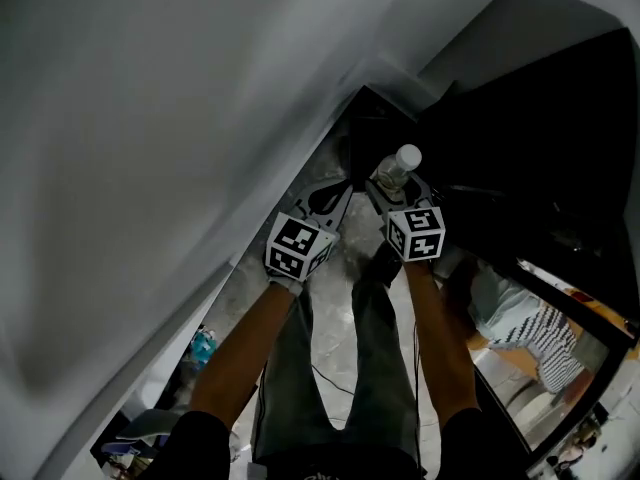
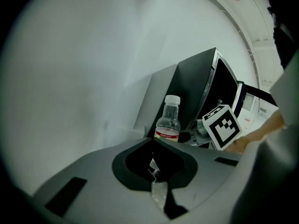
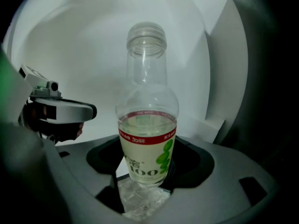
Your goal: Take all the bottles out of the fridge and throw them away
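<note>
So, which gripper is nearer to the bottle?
Right. The right gripper is shut on the bottle; the left gripper hangs beside it, apart, jaws together and empty.

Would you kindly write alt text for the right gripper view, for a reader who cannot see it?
A clear plastic bottle with a pale label and red band stands upright, clamped between the jaws of the right hand-held gripper. The left hand-held gripper shows at the left.
</note>
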{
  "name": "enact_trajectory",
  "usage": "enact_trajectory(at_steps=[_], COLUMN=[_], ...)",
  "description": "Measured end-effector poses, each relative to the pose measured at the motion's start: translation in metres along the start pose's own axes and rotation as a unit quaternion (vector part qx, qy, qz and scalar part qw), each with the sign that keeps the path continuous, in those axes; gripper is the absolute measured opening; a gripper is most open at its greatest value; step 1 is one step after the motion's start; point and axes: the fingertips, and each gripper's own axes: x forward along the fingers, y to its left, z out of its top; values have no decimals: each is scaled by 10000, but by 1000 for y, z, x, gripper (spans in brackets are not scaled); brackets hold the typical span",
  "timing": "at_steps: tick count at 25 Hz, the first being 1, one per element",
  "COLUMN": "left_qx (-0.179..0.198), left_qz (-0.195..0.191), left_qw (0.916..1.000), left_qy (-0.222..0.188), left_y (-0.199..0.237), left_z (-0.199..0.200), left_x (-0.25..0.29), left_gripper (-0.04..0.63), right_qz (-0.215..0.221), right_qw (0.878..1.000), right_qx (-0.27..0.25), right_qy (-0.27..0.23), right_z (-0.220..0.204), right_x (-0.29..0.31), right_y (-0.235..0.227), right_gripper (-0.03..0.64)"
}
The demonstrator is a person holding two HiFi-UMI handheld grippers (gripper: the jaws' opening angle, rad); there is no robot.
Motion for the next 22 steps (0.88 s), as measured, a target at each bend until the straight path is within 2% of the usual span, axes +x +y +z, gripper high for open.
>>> enact_trajectory(at_steps=[4,9,15,22], left_qx=[-213,-220,38,324], left_qz=[34,30,-34,-38], left_qw=[9997,9996,9999,9995], left_qy=[112,190,97,-44], left_y=[9,14,26,48], left_z=[-32,-50,-65,-101], left_x=[1,6,28,60], left_gripper=[6,6,6,6], right_qz=[-25,-116,-201,-281], right_qw=[9995,9985,9982,9959], right_qx=[146,308,376,639], right_qy=[297,427,421,568], right_z=[-44,-74,-103,-166], right_x=[14,30,75,140], right_y=[-5,-24,-53,-82], right_gripper=[318,318,319,319])
